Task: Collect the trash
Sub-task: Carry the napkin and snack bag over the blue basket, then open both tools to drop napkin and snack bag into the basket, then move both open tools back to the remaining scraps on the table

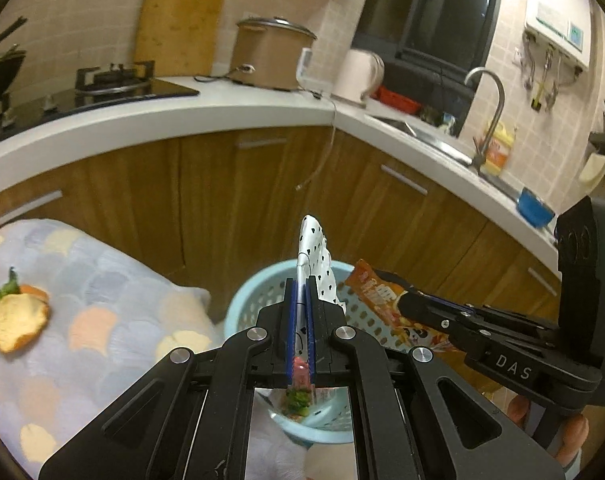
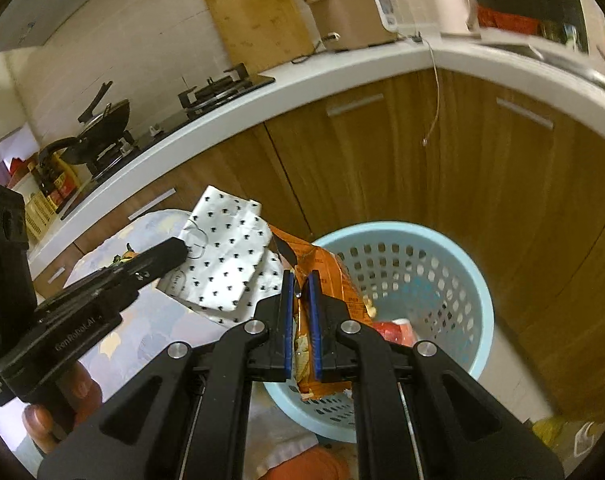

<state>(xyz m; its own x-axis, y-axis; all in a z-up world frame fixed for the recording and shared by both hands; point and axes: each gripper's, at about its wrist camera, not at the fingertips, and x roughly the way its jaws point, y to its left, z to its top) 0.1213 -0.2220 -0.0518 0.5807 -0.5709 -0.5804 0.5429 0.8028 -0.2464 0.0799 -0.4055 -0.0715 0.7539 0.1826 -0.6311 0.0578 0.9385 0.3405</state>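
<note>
Above basket (image 2: 478,280) rim: both tongs clamp wrappers, cabinets close behind.

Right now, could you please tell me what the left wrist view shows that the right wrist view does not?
Only the left wrist view shows the faucet, the blue bowl on the counter and the bread slice on the patterned cloth. Only the right wrist view shows the wok on the stove. Both show the blue basket, the left claw shut on the white dotted wrapper, and the right claw shut on the orange snack bag.
</note>
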